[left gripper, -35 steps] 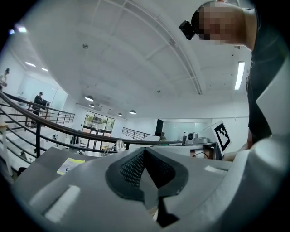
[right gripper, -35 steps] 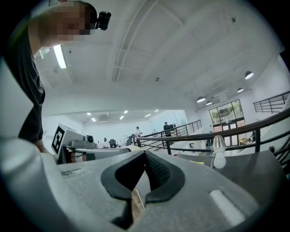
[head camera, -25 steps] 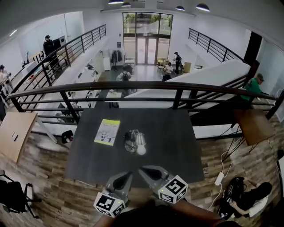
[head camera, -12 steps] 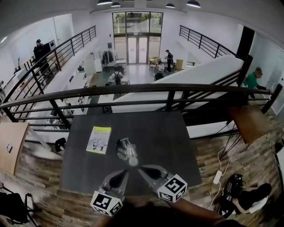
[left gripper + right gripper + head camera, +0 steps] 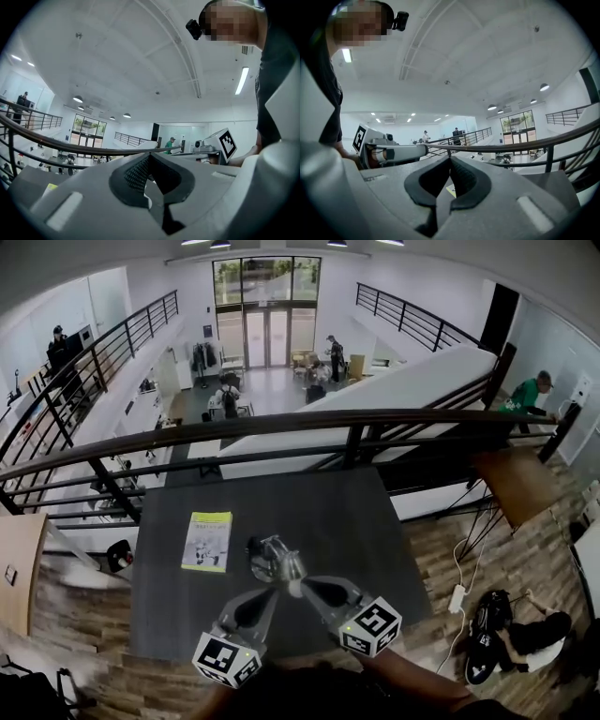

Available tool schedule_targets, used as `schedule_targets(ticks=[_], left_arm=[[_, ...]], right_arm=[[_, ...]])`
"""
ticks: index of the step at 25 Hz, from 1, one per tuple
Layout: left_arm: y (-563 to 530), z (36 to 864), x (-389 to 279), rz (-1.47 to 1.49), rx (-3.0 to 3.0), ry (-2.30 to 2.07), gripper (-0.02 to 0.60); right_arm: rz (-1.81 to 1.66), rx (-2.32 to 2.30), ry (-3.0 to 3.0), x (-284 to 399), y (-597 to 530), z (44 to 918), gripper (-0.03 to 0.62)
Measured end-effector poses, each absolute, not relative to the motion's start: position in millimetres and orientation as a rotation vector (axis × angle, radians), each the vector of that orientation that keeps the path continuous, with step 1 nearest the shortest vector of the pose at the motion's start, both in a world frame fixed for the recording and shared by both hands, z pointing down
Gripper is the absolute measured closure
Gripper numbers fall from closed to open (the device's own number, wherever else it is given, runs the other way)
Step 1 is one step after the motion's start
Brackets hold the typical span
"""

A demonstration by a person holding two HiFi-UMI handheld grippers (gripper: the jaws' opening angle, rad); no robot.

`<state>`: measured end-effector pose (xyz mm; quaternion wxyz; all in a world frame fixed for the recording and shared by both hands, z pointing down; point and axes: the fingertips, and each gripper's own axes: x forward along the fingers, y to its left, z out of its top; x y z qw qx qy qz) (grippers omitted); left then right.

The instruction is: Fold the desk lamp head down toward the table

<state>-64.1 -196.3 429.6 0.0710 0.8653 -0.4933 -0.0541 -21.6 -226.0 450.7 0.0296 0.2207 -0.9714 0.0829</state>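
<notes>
A dark table [image 5: 375,531] stands by a black railing [image 5: 281,423] above a big hall. The desk lamp [image 5: 272,559] sits on the table, near the lower middle of the frame. A yellow booklet [image 5: 207,541] lies just left of it. The left gripper [image 5: 272,594] and right gripper [image 5: 307,586] are just below the lamp. Both have their jaws pressed together and hold nothing.

Desk lamp [image 5: 273,559]: small, silver metal body w/ pale head on near side. Stands on dark table [image 5: 356,512], approx. centre-front. Fold angle not discernible from above.
</notes>
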Motion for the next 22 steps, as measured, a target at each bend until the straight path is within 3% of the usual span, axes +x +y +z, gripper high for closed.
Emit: schedule_targets(ticks=[5,13,22], left_arm=[[-200.4,421.6,-86.1,-0.165,2.661,-1.37,0.58],[-200.6,430.5,-108.9,-0.135,2.735,-1.197,0.58],[-229.5,454.3,-124.7,-0.118,2.71,-1.157,0.58]], right_arm=[[0.237,0.808,-2.935,-33.2,-234.1,457.0,0.587],[0.223,1.03,-2.839,-34.2,-243.7,462.7,0.531],[0.308,1.079,-2.721,-46.0,-267.8,488.3,0.409]])
